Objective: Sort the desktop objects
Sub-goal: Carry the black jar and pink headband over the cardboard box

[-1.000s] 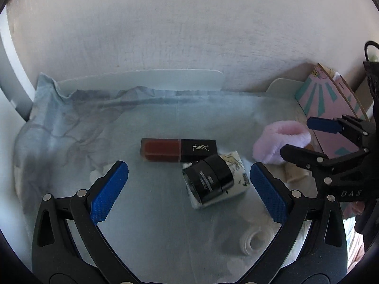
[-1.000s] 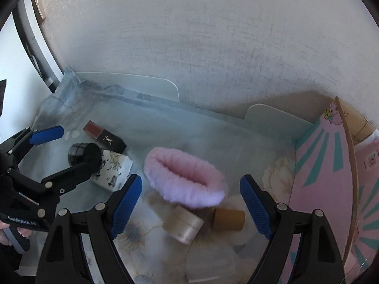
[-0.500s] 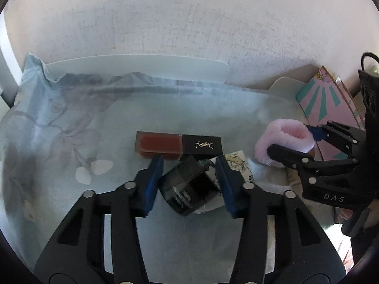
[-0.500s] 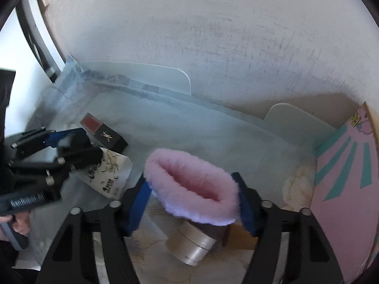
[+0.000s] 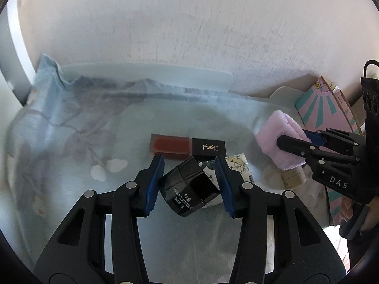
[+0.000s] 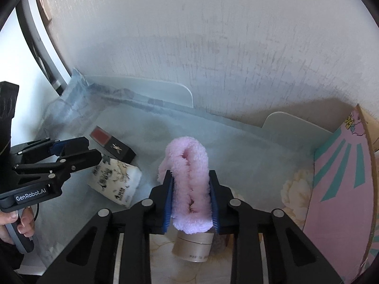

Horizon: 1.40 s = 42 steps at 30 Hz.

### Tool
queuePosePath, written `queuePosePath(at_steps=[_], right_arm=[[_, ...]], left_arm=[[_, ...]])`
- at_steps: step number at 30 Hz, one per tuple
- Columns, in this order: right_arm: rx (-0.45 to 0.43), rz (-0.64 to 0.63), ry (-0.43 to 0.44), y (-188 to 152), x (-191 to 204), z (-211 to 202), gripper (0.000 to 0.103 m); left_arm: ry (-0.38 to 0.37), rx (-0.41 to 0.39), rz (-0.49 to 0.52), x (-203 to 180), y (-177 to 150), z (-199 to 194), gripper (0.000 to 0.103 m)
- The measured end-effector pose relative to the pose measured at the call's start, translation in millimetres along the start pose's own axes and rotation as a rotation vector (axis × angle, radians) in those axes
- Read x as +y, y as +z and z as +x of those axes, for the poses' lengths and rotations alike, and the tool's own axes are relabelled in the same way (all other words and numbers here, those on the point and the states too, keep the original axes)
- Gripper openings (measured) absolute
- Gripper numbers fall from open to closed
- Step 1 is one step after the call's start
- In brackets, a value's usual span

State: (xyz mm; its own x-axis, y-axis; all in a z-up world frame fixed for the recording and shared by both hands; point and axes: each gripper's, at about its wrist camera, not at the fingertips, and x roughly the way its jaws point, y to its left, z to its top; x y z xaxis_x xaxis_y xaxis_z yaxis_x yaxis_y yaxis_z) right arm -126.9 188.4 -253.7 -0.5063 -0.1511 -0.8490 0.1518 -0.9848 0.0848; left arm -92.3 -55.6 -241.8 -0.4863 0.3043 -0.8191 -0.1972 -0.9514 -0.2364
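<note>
My left gripper is shut on a black faceted jar, which sits tilted between the blue pads just above the pale blue cloth. A white patterned box lies right behind the jar, and a red and black lipstick box beyond it. In the right wrist view my right gripper has its jaws closing on a pink fluffy band, squeezing it into a narrow upright fold. Under the band lies a beige jar. The left gripper hides the black jar in that view.
A pink and teal striped box stands at the right edge. Low white tray walls run along the back against a rough white wall. A person's hand holds the left gripper's handle. The cloth's left half carries nothing.
Both grippers went from wide open to closed. The left one closed on the black jar and tilted it off the white box. The right one pinched the pink band flat.
</note>
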Motion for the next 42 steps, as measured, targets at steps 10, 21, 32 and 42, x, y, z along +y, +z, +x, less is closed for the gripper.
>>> queuePosePath(at_steps=[10,21,32,42], right_arm=[[-0.066,0.012,0.031,19.5,0.3,-53.0,0.024],[-0.117,0.064,0.015,29.3,-49.6,-137.0,0.024],[-0.051,0.179,-0.057,-2.3,-130.6,-200.5,0.024],[-0.015,0.258,-0.029,-66.5,-179.2,-217.6,0.024]], left_arm=[[0.027,-0.034,0.010,-21.8,25.7,-56.2,0.041],[0.020,-0.082,0.054,-88.5,63.1,-108.5,0.041],[-0.065,-0.097,0.164,-208.2,82.8,-115.1,0.041],[-0.152,-0.036,0.247,-306.6,73.0,-82.1,0.041]])
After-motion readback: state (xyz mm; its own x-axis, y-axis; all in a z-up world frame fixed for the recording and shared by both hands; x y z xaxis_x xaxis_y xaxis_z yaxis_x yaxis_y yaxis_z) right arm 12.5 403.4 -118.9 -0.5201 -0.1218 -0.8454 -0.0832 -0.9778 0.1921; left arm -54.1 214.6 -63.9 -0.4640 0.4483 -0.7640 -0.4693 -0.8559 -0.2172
